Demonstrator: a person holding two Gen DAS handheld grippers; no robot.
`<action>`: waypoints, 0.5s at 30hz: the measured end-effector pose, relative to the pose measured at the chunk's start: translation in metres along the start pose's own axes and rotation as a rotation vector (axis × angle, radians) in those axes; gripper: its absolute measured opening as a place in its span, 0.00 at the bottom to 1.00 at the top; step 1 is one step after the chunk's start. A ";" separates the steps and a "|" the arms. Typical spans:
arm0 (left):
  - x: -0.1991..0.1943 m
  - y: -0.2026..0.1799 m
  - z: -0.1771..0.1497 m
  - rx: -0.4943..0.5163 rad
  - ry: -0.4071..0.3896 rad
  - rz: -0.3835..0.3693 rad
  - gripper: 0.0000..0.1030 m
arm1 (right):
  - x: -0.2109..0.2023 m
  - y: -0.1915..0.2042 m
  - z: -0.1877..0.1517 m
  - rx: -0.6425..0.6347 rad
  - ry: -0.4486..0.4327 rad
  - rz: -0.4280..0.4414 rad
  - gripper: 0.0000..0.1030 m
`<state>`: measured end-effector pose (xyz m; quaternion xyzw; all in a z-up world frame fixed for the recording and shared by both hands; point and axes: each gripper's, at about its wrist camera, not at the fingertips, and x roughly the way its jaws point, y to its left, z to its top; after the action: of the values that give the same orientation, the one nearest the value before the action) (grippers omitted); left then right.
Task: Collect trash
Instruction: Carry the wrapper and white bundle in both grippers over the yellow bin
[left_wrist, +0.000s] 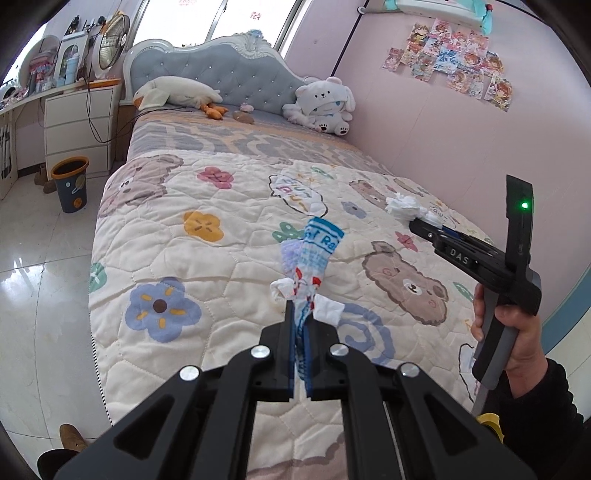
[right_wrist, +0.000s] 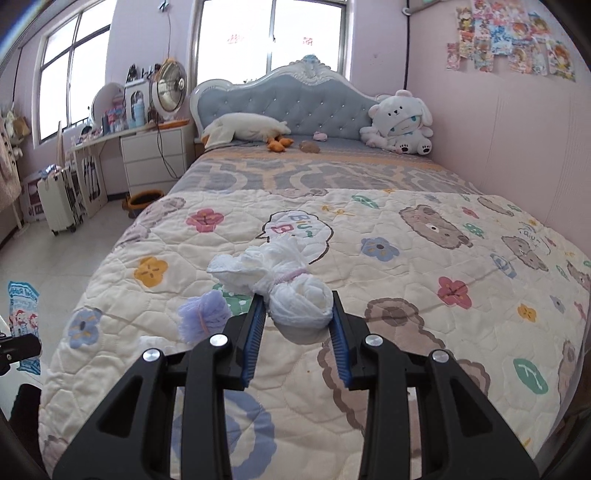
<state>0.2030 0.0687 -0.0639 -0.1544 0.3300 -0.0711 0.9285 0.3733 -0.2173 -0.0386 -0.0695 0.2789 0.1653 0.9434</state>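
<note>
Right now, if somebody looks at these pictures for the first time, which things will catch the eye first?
First, the two pieces of trash held above the bed: the left gripper is shut on a blue and white wrapper, and the right gripper is shut on a wad of white tissue. Then the white plush toy by the headboard, and the orange-rimmed bin on the floor left of the bed.

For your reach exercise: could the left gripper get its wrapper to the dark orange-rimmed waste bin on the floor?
Probably yes: the left gripper holds the blue-and-white wrapper, and open floor surrounds the bin.
</note>
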 end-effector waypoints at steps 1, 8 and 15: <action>-0.004 -0.003 0.000 0.006 -0.006 -0.003 0.03 | -0.009 -0.002 -0.001 0.007 -0.010 -0.002 0.31; -0.040 -0.030 -0.004 0.053 -0.049 -0.030 0.03 | -0.061 -0.012 -0.009 0.062 -0.051 0.013 0.32; -0.064 -0.050 -0.011 0.090 -0.070 -0.054 0.03 | -0.101 -0.011 -0.021 0.091 -0.051 0.039 0.32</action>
<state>0.1453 0.0343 -0.0176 -0.1237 0.2897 -0.1056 0.9432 0.2870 -0.2596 -0.0009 -0.0169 0.2634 0.1723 0.9490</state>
